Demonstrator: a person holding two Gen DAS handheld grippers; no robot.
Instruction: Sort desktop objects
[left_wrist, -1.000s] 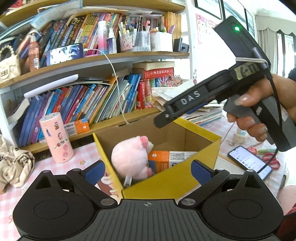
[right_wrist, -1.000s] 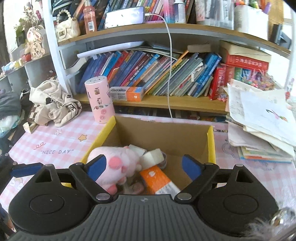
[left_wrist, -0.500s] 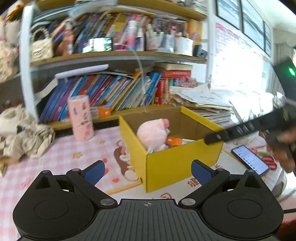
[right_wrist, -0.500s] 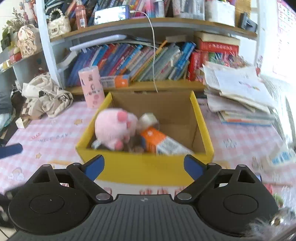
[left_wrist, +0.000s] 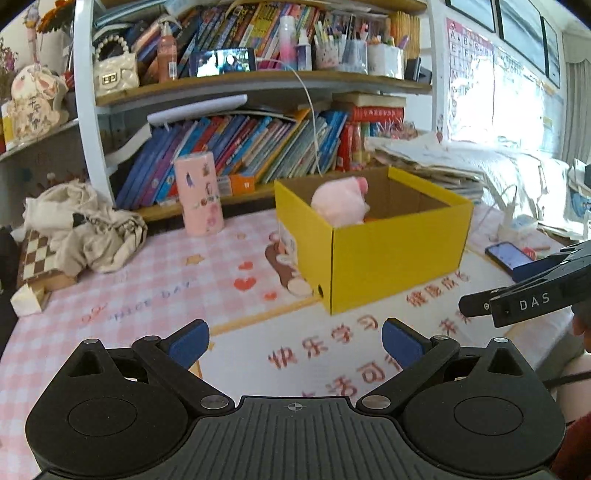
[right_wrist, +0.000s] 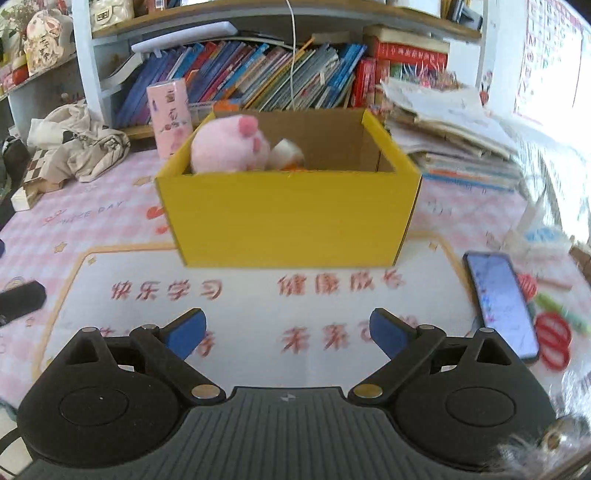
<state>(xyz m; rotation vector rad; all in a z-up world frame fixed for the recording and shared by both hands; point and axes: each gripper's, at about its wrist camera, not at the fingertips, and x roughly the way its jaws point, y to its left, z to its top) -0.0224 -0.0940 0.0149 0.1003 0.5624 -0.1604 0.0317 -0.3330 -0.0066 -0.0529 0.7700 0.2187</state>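
Risk judged: smartphone (right_wrist: 500, 301) and red rings (right_wrist: 553, 339) lie close together at desk's right edge; phone could be nudged off if rings are approached carelessly.
Yellow cardboard box (right_wrist: 291, 218) stands mid-desk: pink plush toy (right_wrist: 231, 146), orange carton (right_wrist: 293, 166) seen inside.
Left gripper (left_wrist: 295, 338): jaws spread, nothing between.
Right gripper (right_wrist: 288, 330): jaws opening, nothing between.

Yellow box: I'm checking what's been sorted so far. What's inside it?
In the yellow box: a pink plush toy, a white object beside it, and something orange. The front wall hides anything lower down.
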